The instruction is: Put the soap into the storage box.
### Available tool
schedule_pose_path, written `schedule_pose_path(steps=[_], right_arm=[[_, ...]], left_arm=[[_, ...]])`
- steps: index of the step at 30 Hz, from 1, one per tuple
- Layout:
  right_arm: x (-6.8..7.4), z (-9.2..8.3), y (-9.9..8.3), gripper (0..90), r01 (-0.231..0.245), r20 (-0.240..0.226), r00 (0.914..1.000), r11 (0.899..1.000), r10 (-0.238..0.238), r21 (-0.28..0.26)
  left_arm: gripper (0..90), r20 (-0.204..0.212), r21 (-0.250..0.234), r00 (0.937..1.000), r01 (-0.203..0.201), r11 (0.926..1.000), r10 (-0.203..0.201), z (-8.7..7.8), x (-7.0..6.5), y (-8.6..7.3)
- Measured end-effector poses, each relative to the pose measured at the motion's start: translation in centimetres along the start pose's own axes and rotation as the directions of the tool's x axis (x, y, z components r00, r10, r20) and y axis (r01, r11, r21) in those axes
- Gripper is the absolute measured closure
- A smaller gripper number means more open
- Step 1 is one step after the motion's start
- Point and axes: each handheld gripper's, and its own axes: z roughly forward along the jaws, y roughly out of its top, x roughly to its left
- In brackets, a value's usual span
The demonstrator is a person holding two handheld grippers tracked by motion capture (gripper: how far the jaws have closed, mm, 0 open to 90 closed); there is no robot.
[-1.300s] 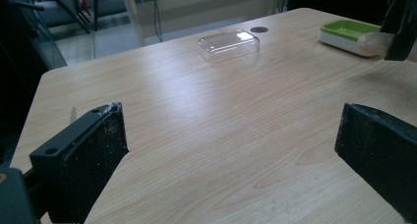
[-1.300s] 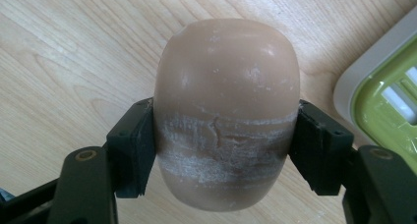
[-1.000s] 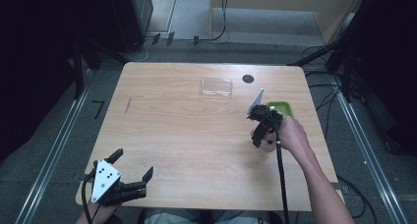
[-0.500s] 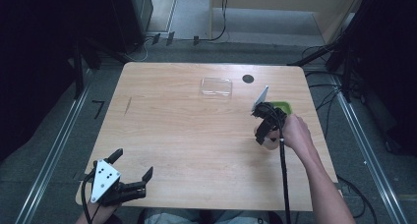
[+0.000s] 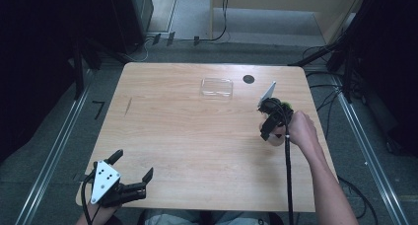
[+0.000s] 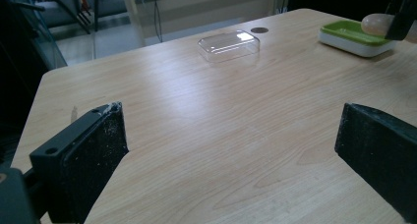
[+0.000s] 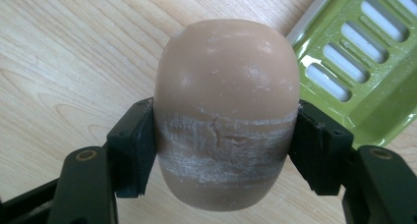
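tan soap bar [image 7: 226,116] clamped in right hand-held gripper [image 7: 223,145] beside green dish [image 7: 364,62]; left hand-held gripper [image 6: 231,150] wide open, empty

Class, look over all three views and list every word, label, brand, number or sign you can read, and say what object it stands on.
No readable text in any view.
The bar of soap held in the right hand-held gripper: scuffed, no stamp legible.
The green soap dish: slots, no lettering.
The clear plastic lid: no label.
The left hand-held gripper, with its grey plate: holes, no writing.
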Motion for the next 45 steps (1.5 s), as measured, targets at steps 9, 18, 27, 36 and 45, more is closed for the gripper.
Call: schedule_pose_path(steps=[9,18,27,36,45], right_arm=[[-1.1,-0.3,-0.1,33.4,-0.024,-0.003,0.9997,1.0,0.024,-0.019],[-2.1,-0.6,0.1,33.4,-0.049,-0.002,0.9988,0.999,0.048,-0.025],[-2.8,-0.4,0.4,33.4,-0.076,-0.004,0.9971,0.997,0.076,-0.021],[-3.5,-0.8,0.8,33.4,-0.106,-0.009,0.9944,0.994,0.106,-0.028],[-4.5,-0.4,1.3,33.5,-0.147,-0.009,0.9892,0.989,0.147,-0.025]], left_arm=[[0.0,-0.001,0.0,1.0,0.001,1.0,-0.001,0.0,0.0,0.0],[0.0,0.0,0.001,1.0,0.0,1.0,0.0,0.0,0.0,0.0],[0.0,0.001,0.002,1.0,0.001,1.0,-0.001,0.0,0.0,0.0],[0.0,0.003,0.003,1.0,-0.001,1.0,0.001,0.0,0.0,0.0],[0.0,0.001,0.002,1.0,0.001,1.0,-0.001,0.0,0.0,0.0]])
